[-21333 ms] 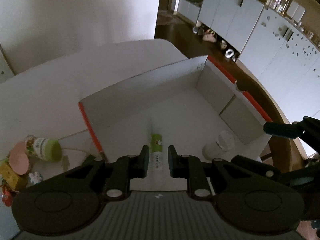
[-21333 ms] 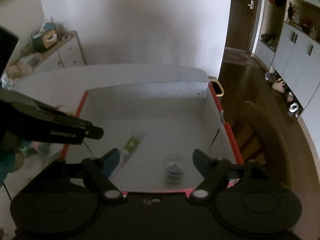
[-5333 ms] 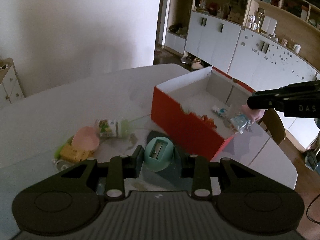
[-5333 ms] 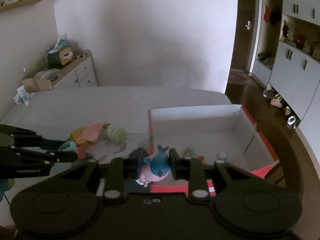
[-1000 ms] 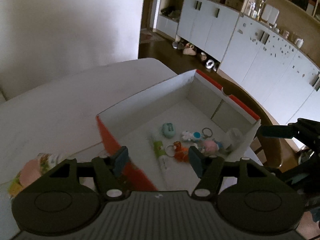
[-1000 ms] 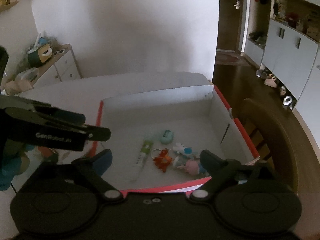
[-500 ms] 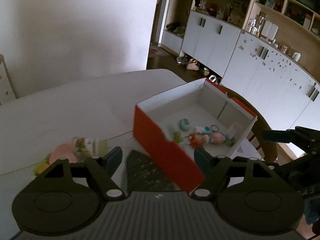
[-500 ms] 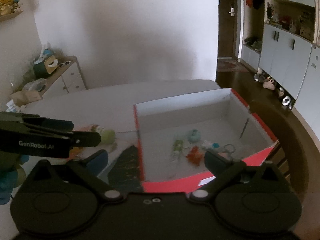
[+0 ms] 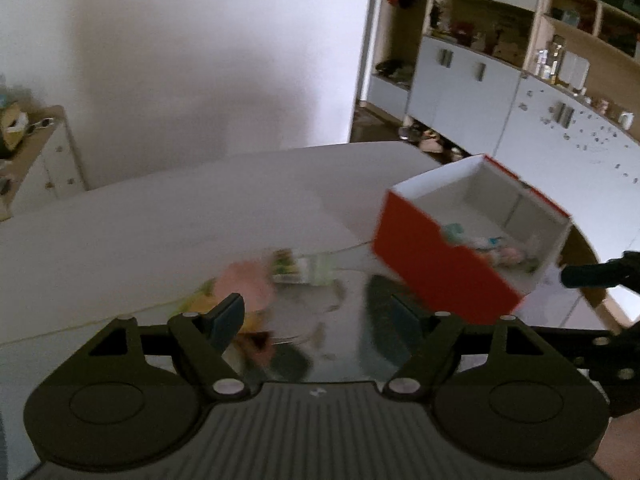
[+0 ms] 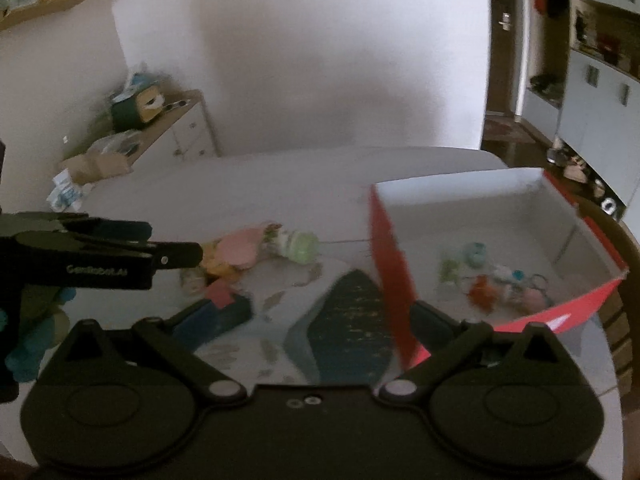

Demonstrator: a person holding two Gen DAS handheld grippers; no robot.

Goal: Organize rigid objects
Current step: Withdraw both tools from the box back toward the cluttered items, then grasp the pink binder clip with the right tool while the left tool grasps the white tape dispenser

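Left wrist view is showing the left gripper with its jaws spread and nothing between them; they have just been opening wider. Low centre of the frame, a blurred pile is waiting on the table: a pink disc and a green-capped bottle lying on its side just beside it. At right, the red box is sitting with small toys already inside.

Right wrist view is giving the right gripper at its widest, jaws empty too, having just been opening. The box is at right of the frame, its near red wall running down between the jaws' line and the pile. A blue block with a red patch on top is lying close to the lower left finger.

My read: both hands are heading for the leftover pile. To do it well, each gripper should be picking one piece, not crowding the same one. The bottle looks likely to roll, so closing across its body rather than the cap seems safer. The disc is flat and will need a low approach from its edge.
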